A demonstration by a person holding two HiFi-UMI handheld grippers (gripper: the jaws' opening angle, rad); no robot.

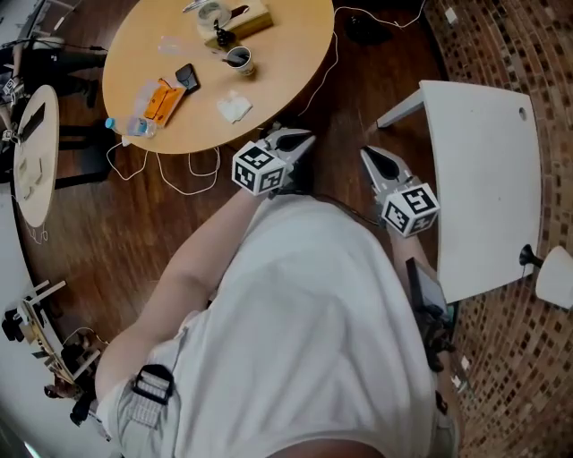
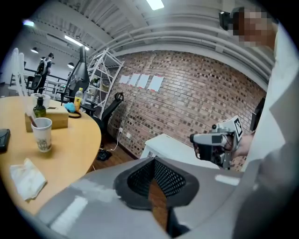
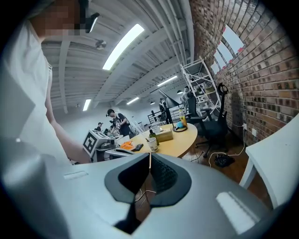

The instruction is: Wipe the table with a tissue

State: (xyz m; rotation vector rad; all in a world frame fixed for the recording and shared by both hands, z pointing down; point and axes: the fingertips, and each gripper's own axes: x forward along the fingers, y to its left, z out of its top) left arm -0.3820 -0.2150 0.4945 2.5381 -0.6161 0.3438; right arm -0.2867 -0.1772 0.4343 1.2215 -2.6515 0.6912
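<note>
Paper cup (image 1: 240,61) upright on the round wooden table (image 1: 295,63), dark inside, contents not readable. Wooden box (image 1: 243,18) behind it, dark bottle (image 1: 221,37) just beside the box. Tissue (image 1: 235,107) lies crumpled on the tabletop near the edge facing the person, untouched, well apart from the 2 grippers. Orange packet (image 1: 164,100) and phone (image 1: 187,77) sit left of it. Left gripper (image 1: 302,138): jaws closed tip to tip, nothing between, just off the table edge. Right gripper (image 1: 368,154): jaws together too, empty, near a white table (image 1: 483,179). Dark wood floor (image 1: 116,233), white cable (image 1: 192,183) on the floor by the round table, brick wall (image 2: 196,93) behind.
</note>
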